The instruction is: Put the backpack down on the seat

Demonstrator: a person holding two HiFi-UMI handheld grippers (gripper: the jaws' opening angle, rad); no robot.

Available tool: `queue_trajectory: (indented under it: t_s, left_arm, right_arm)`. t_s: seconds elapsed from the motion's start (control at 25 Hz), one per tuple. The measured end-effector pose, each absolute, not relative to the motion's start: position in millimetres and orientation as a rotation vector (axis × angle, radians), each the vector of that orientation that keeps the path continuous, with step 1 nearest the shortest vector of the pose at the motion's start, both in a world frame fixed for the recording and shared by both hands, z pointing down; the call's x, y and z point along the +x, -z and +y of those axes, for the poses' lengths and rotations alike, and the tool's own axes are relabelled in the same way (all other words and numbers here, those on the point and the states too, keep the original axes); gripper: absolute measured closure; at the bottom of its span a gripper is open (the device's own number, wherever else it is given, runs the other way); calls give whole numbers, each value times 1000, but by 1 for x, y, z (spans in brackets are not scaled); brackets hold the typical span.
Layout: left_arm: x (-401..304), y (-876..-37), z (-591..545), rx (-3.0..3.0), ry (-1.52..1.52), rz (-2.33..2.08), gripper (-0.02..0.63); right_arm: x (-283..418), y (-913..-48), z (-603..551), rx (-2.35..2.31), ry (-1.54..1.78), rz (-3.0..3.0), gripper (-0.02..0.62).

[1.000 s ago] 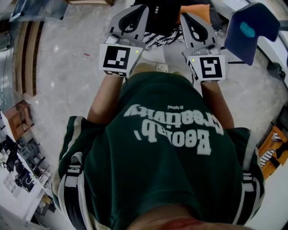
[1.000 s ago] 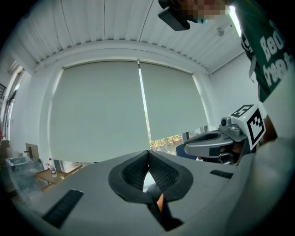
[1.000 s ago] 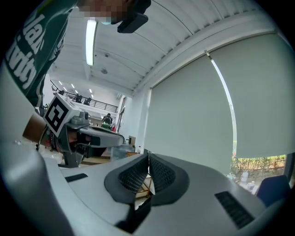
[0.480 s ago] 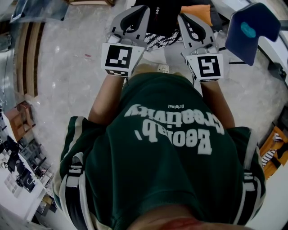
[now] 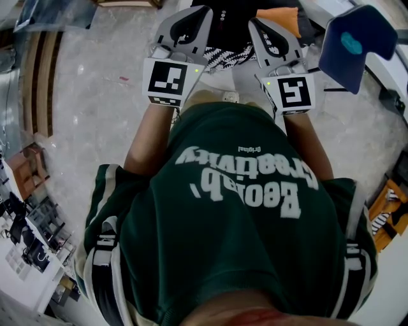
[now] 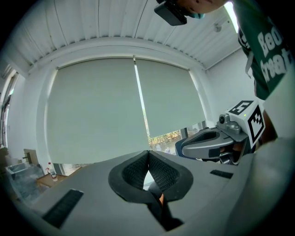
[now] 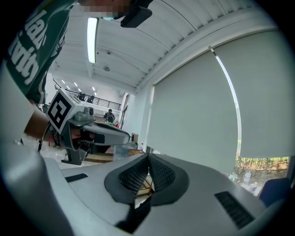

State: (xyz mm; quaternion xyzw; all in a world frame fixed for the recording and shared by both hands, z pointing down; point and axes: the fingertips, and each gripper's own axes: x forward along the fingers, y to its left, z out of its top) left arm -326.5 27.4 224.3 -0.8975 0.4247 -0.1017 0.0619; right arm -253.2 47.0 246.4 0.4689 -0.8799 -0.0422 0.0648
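Note:
Both grippers are held up in front of the person's green-shirted chest. My left gripper (image 5: 196, 14) (image 6: 148, 157) is shut, its ribbed pads meeting, and I make out nothing held between them. My right gripper (image 5: 257, 25) (image 7: 148, 165) is shut too, pads together. Each gripper view looks up at the ceiling and window blinds and catches the other gripper alongside. Dark backpack straps (image 5: 101, 264) with white edging run over both of the person's shoulders; the pack's body is hidden. A blue seat (image 5: 357, 39) stands at the upper right, beyond the right gripper.
A black item and zebra-patterned fabric (image 5: 224, 54) lie on the pale floor (image 5: 95, 114) just past the grippers. Wooden boards (image 5: 39, 83) lie at the left. Shelves with small objects (image 5: 29, 235) sit at the lower left, and an orange thing (image 5: 389, 210) at the right edge.
Both grippers have drifted slightly upward and the right one a little to the left. Their jaws stayed shut.

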Motion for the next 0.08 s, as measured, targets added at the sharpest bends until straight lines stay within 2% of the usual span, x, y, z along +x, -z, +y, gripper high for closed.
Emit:
queue_trajectory:
  t_s: [0.08]
  left_arm:
    - [-326,-223,29,-2703,320,1266,587]
  right_arm:
    - [-256,-246,47,1406,128,-2660,560]
